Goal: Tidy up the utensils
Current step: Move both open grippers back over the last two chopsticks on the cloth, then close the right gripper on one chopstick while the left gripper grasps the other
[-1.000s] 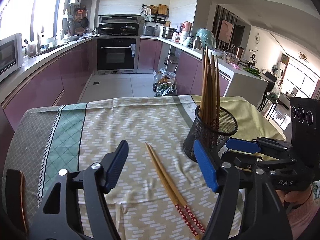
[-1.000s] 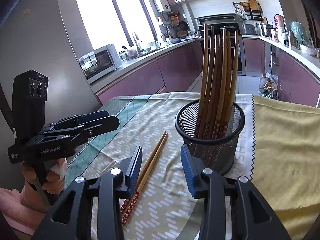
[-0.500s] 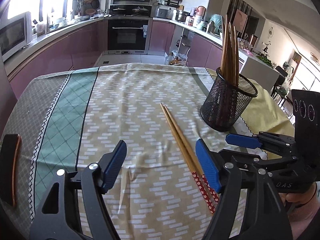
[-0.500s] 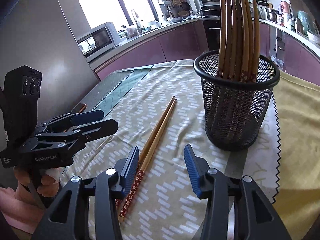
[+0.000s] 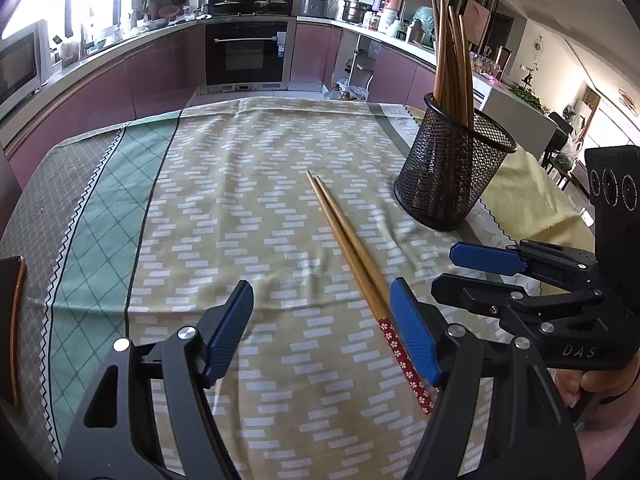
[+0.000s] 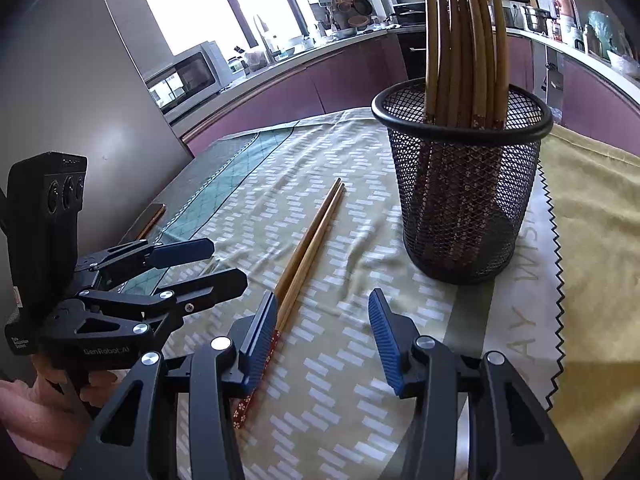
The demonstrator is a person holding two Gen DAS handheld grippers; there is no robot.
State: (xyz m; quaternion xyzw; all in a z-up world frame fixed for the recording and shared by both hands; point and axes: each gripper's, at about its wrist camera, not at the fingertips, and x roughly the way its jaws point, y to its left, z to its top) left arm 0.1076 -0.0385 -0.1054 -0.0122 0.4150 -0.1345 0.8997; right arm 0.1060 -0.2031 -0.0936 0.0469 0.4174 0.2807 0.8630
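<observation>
A pair of wooden chopsticks [image 5: 348, 244] with red flowered ends lies on the patterned tablecloth [image 5: 240, 208]; it also shows in the right wrist view [image 6: 310, 242]. A black mesh holder [image 5: 452, 172] with several chopsticks upright in it stands to the right, also in the right wrist view [image 6: 464, 184]. My left gripper [image 5: 322, 322] is open and empty, low over the cloth, its right finger beside the red ends. My right gripper [image 6: 322, 334] is open and empty, its left finger over the red ends. Each gripper shows in the other's view.
A dark phone-like object [image 5: 12, 320] lies at the table's left edge. A yellow cloth [image 6: 592, 240] covers the right side of the table. Kitchen counters and an oven [image 5: 246, 54] stand beyond the far table edge.
Both grippers have tilted down and come lower toward the chopsticks on the cloth. The holder now sits higher and nearer in the right wrist view. The chopsticks have not moved.
</observation>
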